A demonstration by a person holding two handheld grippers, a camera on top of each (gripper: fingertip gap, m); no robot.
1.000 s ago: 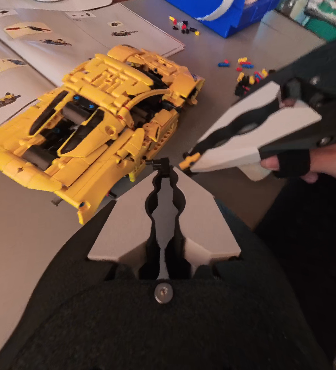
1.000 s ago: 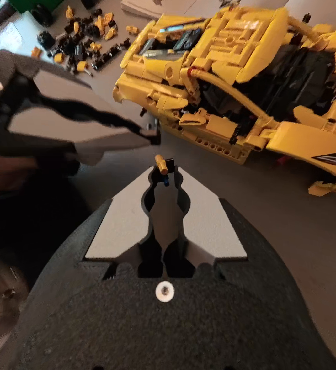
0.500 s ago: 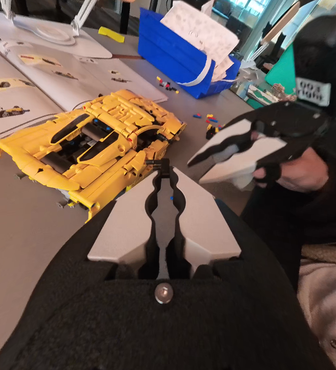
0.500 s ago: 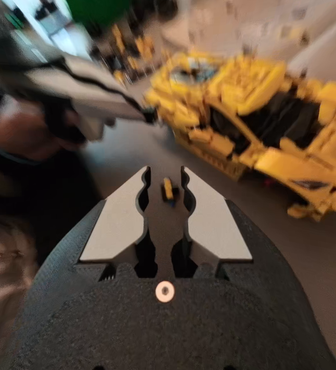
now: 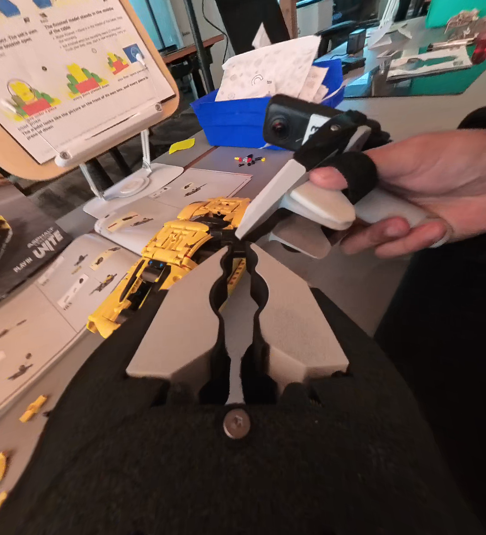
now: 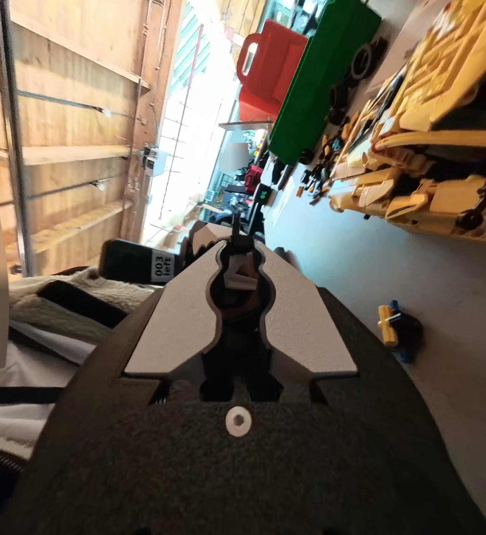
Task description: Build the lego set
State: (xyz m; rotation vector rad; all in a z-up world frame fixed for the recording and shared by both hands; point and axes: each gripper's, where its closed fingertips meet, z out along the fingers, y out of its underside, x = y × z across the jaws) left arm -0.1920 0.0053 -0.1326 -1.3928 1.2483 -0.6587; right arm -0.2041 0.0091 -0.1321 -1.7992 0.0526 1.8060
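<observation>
The yellow lego car (image 5: 178, 240) stands on the grey table, just beyond my left gripper (image 5: 238, 251). The left gripper is shut on a small black piece (image 5: 237, 246) at its tips. My right gripper (image 5: 240, 238) comes in from the right, held in a hand, and its tips meet that piece. In the right wrist view the right gripper (image 6: 239, 246) is rolled sideways and closed around the black piece (image 6: 237, 234). The left gripper's fingers (image 6: 207, 237) show just behind it. A small yellow, black and blue piece (image 6: 388, 327) lies on the table, near the car (image 6: 438, 86).
An open instruction booklet (image 5: 62, 283) lies left of the car. A sheet on a stand (image 5: 70, 72) and a blue bin (image 5: 236, 121) are behind it. Loose pieces (image 5: 249, 159) lie near the bin. A green bin (image 6: 317, 86) and several loose parts (image 6: 322, 162) sit past the car. Less than 4 cm separates the two grippers' tips.
My right gripper opened and dropped the yellow piece on the table. It then rolled sideways and closed on the black piece in my left gripper. Both views have tilted up.
</observation>
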